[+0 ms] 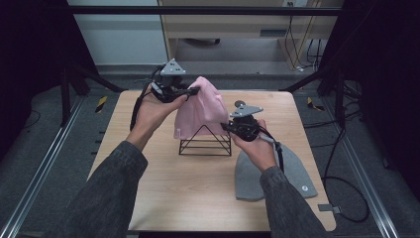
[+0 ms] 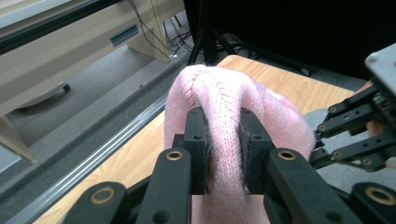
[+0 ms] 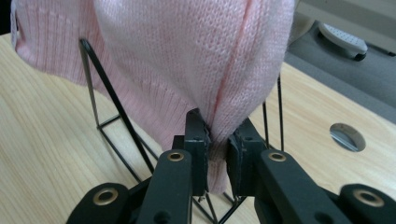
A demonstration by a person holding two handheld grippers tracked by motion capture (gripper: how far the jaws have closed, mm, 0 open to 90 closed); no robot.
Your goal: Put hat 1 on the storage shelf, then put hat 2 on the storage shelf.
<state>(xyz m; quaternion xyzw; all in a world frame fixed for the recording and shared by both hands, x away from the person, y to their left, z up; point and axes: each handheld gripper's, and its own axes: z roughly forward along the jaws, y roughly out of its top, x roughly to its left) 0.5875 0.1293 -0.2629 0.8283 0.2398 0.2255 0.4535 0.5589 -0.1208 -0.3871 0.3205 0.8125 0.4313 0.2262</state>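
A pink knitted beanie point(image 1: 200, 106) hangs over a black wire pyramid stand point(image 1: 205, 141) at the middle of the wooden table point(image 1: 163, 183). My left gripper point(image 1: 194, 91) is shut on the beanie's crown at its upper left; in the left gripper view the beanie point(image 2: 224, 116) is bunched between the pads, midway between them at my left gripper point(image 2: 223, 140). My right gripper point(image 1: 225, 126) is shut on the beanie's lower edge at its right side. The right gripper view has the beanie point(image 3: 187, 56) pinched in my right gripper point(image 3: 216, 144), with the stand's rods point(image 3: 112, 107) behind it.
A grey beanie point(image 1: 270, 173) lies flat on the table at the right, partly under the right forearm. A round cable hole point(image 1: 239, 103) sits in the tabletop behind the right hand. Metal rails run along both sides of the table.
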